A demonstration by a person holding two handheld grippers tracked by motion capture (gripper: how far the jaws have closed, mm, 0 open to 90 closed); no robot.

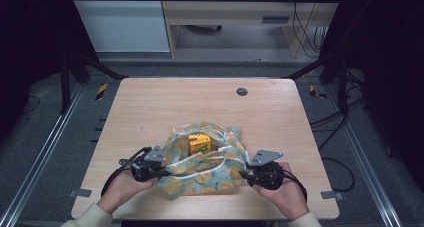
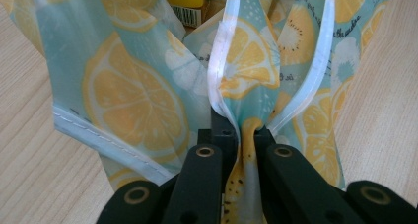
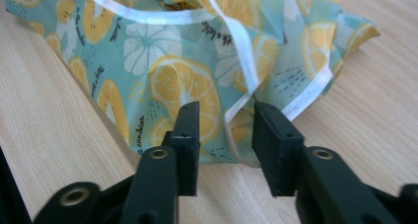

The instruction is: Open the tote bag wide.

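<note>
High view: a lemon-print cloth bag (image 1: 205, 167) lies on the near surface (image 1: 150, 102), a yellow carton (image 1: 199, 144) inside. Left claw (image 1: 162, 173) clamps its left edge; right claw (image 1: 245, 175), jaws apart, straddles the right hem.

— What's on the table?
— A bag (image 1: 205, 173) of teal cloth printed with lemon slices, white piping along its edges, lying crumpled at the 6 o'clock side.
— Open or closed?
— Its mouth gapes toward 12 o'clock.
— Anything inside?
— A yellow box (image 1: 199, 144), upright, showing through the mouth; a barcode is on its lower edge in the left gripper view.
</note>
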